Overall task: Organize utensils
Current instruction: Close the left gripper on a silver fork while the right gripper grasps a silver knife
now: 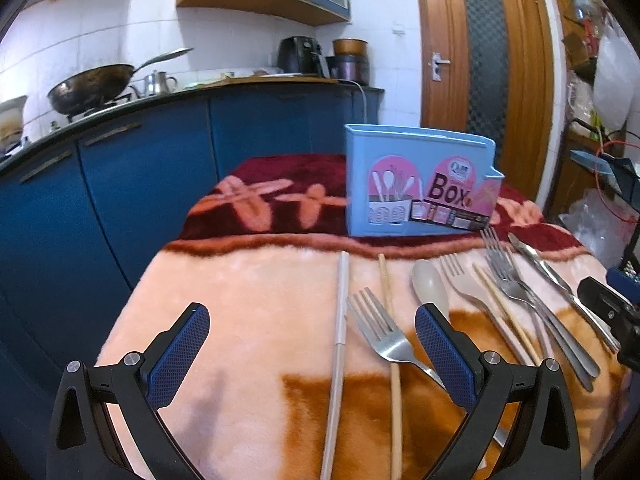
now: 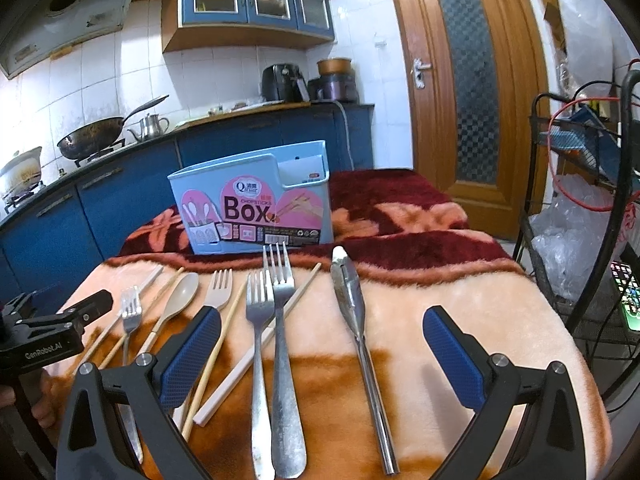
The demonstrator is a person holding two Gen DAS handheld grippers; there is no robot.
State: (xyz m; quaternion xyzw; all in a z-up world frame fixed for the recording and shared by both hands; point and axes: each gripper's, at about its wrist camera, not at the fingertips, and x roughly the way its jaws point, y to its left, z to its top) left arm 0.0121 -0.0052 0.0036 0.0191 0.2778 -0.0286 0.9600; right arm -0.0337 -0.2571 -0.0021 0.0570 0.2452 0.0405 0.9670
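A: Left wrist view: left gripper (image 1: pixel 312 336) is held low over the blanket (image 1: pixel 248 320), fingers spread wide, nothing between them. A steel fork (image 1: pixel 378 330) and two chopsticks, one white (image 1: pixel 340 328) and one wooden (image 1: pixel 386 292), are framed in the gap.

B: Right gripper (image 2: pixel 322 336)?

A: Fingers also spread apart, nothing held. Two overlapping forks (image 2: pixel 276 320) and a steel knife-like utensil (image 2: pixel 352 300) are seen between its fingers. No contact with any utensil can be made out for either gripper.

B: Why laid out like that?

A: Utensils are laid roughly side by side, heads pointed toward the box, handles toward the grippers. Probably so each can be pinched by the handle and dropped in upright. A judgement only.

B: The box?

A: Light blue plastic chopsticks box (image 2: pixel 252 208), upright at the far side of the blanket, well behind the utensil row. Pink label reading "BOX", open top, a lower compartment at one end. Inside cannot be seen, so contents cannot be told.

B: Other utensils?

A: A beige spoon (image 2: pixel 182 294), a pale plastic fork (image 2: pixel 218 290), more chopsticks (image 2: pixel 230 320). All lie flat on the blanket. Sorting is judged not yet begun.
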